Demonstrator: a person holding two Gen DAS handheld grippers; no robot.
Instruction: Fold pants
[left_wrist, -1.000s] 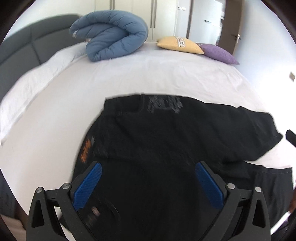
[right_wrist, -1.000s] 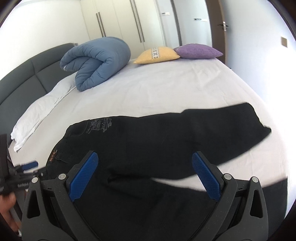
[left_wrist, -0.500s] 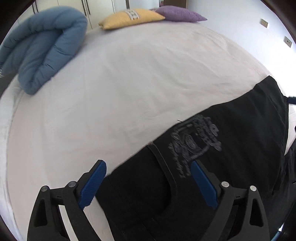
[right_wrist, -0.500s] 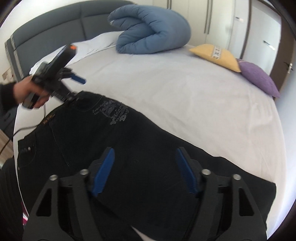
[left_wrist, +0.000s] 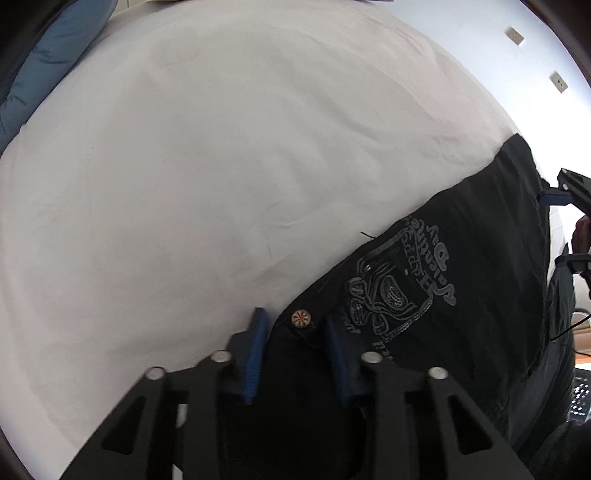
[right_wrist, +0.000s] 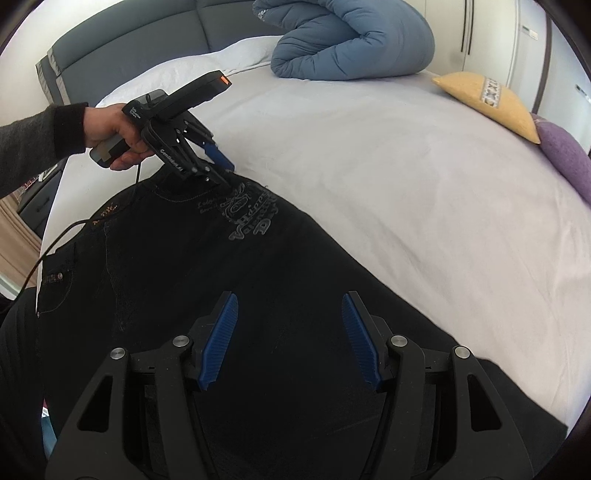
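- Because the black pants (right_wrist: 229, 280) are soft, limp denim, they look fairly heavy and will sag between holds; the thick waistband by the button (left_wrist: 300, 318) is the surest place to grip.
- They lie flat on the bed (right_wrist: 388, 155), under both sets of fingers.
- Left gripper (left_wrist: 295, 349): fingers narrowed around the waistband edge, where half a second ago they stood wide.
- Right gripper (right_wrist: 289, 338): fingers wide, holding nothing, lower over the leg than before.

The black pants (right_wrist: 229, 280) are showing a grey printed crest (left_wrist: 391, 291) by the waist, with "Valentine Day" reading clearly in the script around it; smaller lettering beside it, and an orange patch (right_wrist: 105, 218) on the waistband, are staying too small to read.
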